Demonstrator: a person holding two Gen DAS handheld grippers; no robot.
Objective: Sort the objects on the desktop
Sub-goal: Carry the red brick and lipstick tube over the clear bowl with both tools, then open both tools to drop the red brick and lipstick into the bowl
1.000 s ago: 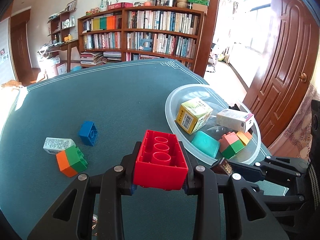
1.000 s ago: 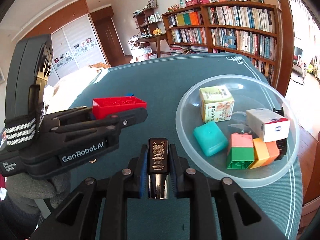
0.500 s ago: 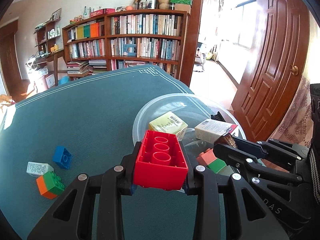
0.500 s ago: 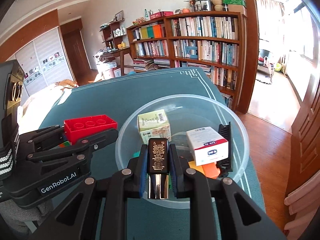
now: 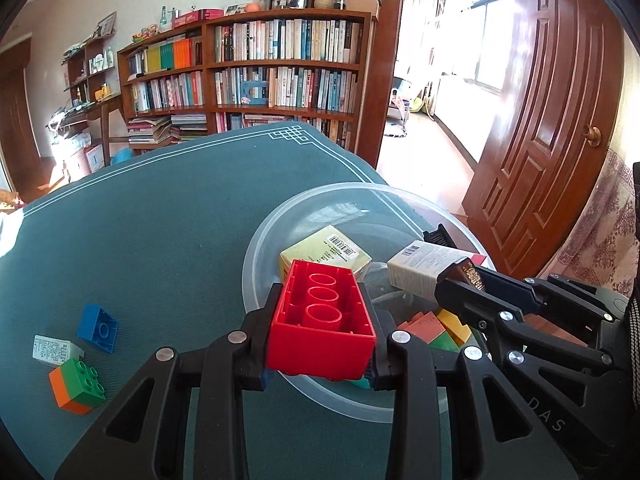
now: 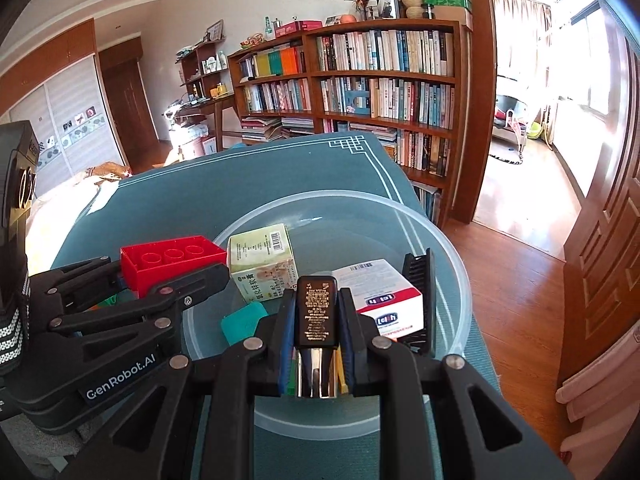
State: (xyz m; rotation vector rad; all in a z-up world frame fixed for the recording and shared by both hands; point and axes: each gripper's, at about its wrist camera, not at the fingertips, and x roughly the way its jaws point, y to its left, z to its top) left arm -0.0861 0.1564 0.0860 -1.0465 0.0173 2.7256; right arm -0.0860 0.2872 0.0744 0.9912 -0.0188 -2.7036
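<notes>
Bright daylight from window (image 5: 476,56) at right; floor (image 6: 516,216) glare; sharp focus; fisheye bending, dark vignette at corners.

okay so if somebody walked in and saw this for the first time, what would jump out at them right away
Probably the big red building block clamped in the left hand-held gripper, held over the near rim of the clear plastic bowl. Beside it, the right hand-held gripper grips a small black-and-gold lighter-like object above the same bowl, which already holds boxes and blocks. A blue block lies on the green tablecloth at left.
</notes>
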